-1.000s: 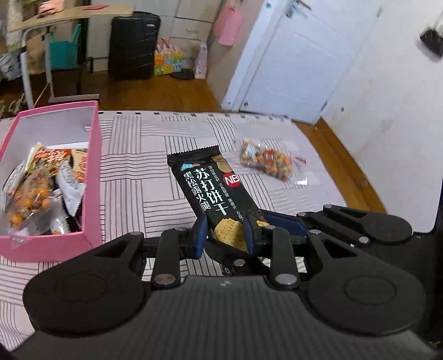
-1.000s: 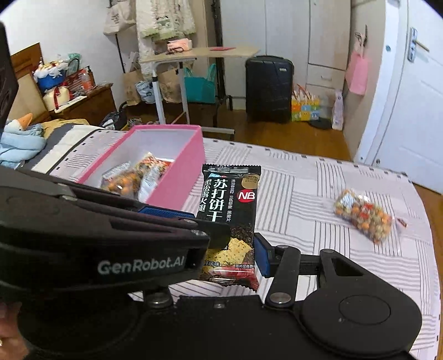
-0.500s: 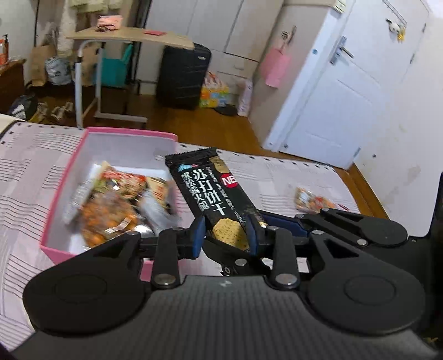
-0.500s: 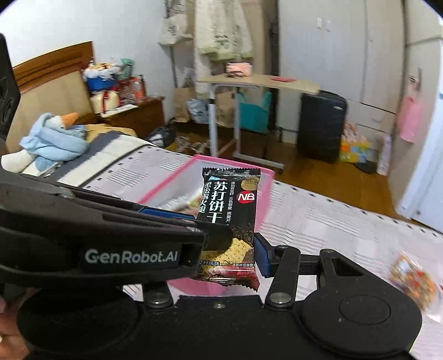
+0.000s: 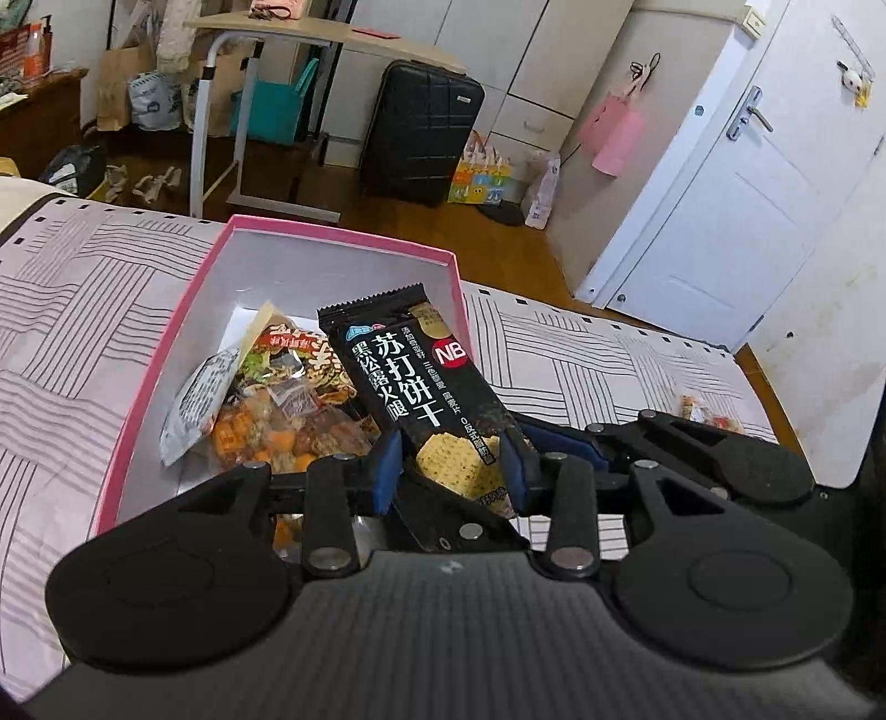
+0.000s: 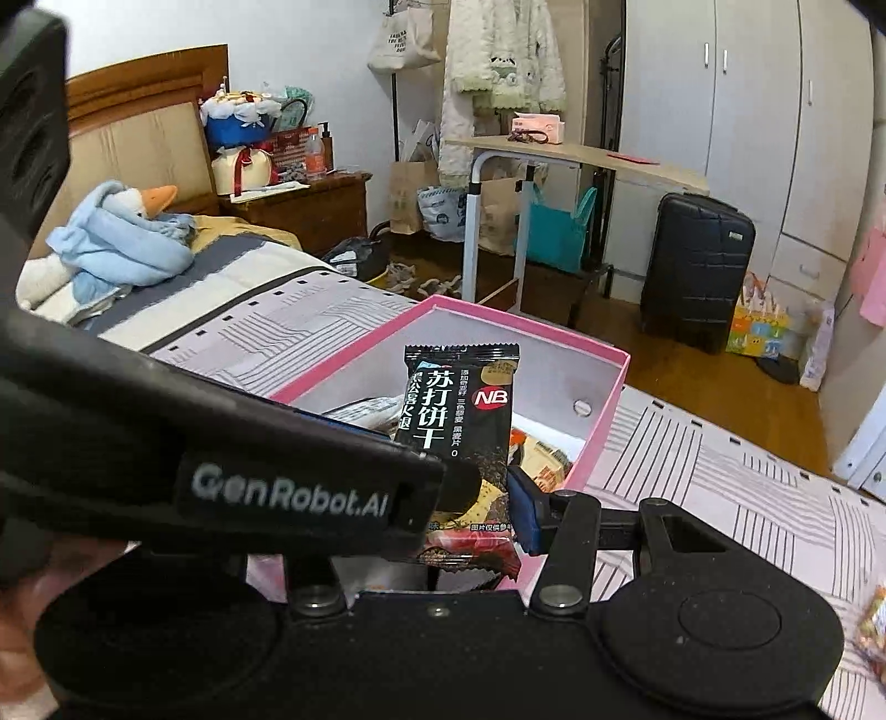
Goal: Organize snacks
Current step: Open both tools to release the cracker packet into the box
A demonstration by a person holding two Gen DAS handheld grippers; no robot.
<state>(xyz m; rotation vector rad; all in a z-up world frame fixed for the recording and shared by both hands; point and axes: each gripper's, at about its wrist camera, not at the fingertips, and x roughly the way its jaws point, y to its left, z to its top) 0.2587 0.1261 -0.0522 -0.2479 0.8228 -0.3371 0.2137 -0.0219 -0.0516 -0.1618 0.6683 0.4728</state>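
My left gripper is shut on the lower end of a black soda cracker packet and holds it upright over the near right part of the pink box. Several snack bags lie in the box. In the right wrist view the same cracker packet stands between the fingers of my right gripper, in front of the pink box. The left gripper's body hides the right gripper's left finger. A clear bag of mixed snacks lies on the bed at the right; it also shows in the right wrist view.
The striped bedspread surrounds the box. Beyond the bed's edge stand a black suitcase, a rolling desk and a white door. A pillow end with a blue blanket and plush duck lies at the far left.
Both grippers have swung left with the cracker packet, from over the bare bedspread to over the pink box. The loose snack bag has slid to the right edge of both views.
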